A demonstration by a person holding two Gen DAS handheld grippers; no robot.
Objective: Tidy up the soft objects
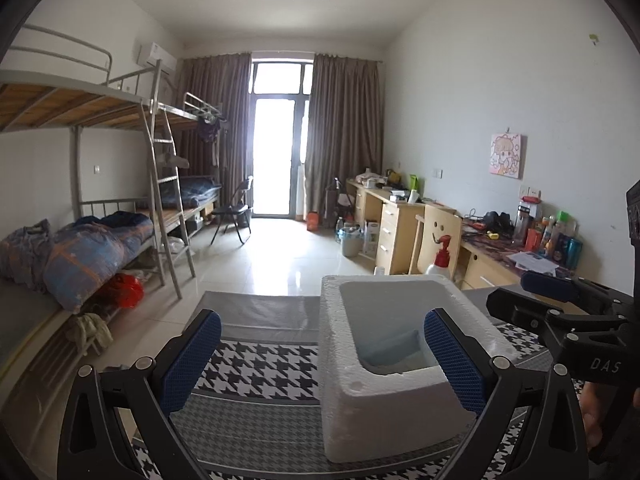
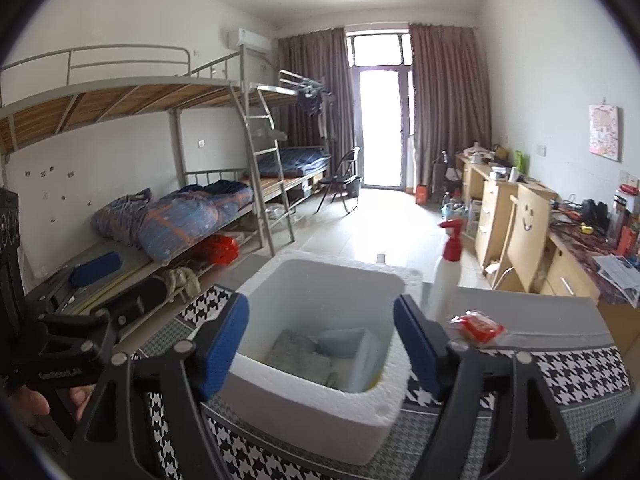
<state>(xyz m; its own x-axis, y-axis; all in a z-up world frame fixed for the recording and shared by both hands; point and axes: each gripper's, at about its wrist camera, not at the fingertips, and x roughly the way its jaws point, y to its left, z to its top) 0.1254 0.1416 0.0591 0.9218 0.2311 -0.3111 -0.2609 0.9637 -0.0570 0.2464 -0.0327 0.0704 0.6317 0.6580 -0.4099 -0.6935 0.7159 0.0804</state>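
your white foam box (image 2: 320,344) sits on the houndstooth cloth (image 2: 576,376) that covers the table, open side up. down inside it you can see a grey folded soft piece (image 2: 300,354) lying flat on the bottom on the left, and a pale blue soft piece (image 2: 352,350) just beside it on the right, leaning against the box's right wall. a strip of yellow shows at the inner near-right corner; you cannot tell what it is.

your right gripper (image 2: 320,344) hangs over the near rim of the box with its blue pads spread wide and nothing between them. your left gripper (image 1: 322,362) is also spread wide, its right pad in front of the box's near right corner, its left pad over bare cloth; nothing is gripped.

a red packet (image 2: 478,326) lies on the cloth just right of the box, near the table's far edge. a white spray bottle (image 2: 444,280) with a red head stands beyond that edge. left of the box the cloth is bare up to the table's left edge.
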